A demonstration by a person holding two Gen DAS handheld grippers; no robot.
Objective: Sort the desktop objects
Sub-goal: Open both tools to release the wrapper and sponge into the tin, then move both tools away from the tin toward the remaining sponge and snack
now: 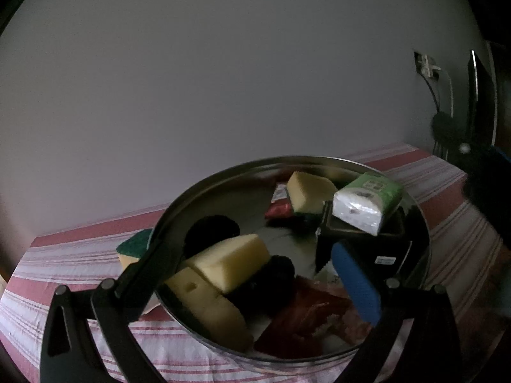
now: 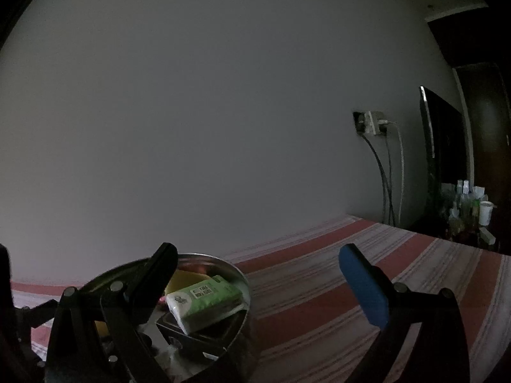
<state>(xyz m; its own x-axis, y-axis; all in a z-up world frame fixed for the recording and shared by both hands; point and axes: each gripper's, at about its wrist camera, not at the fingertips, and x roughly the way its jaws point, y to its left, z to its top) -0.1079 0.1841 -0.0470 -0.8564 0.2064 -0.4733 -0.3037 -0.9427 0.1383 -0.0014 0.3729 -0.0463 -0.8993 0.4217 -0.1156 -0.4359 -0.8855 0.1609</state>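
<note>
A round steel bowl (image 1: 179, 204) on the striped tablecloth holds yellow sponges (image 1: 233, 260), black scouring balls (image 1: 210, 229), a red packet (image 1: 306, 319), a black box (image 1: 361, 249) and a green-and-white tissue pack (image 1: 367, 204) lying on the box. My left gripper (image 1: 252, 274) is open, its fingers spread over the bowl with nothing between them. My right gripper (image 2: 255, 284) is open and empty above the cloth, just right of the bowl (image 2: 246, 284). The tissue pack (image 2: 204, 300) shows there too.
A green-and-yellow sponge (image 1: 134, 247) lies on the cloth left of the bowl. The red-and-white striped tablecloth (image 2: 351, 249) reaches the grey wall. A wall socket with cables (image 2: 373, 123), a dark screen (image 2: 444, 134) and several bottles (image 2: 466, 204) are at the far right.
</note>
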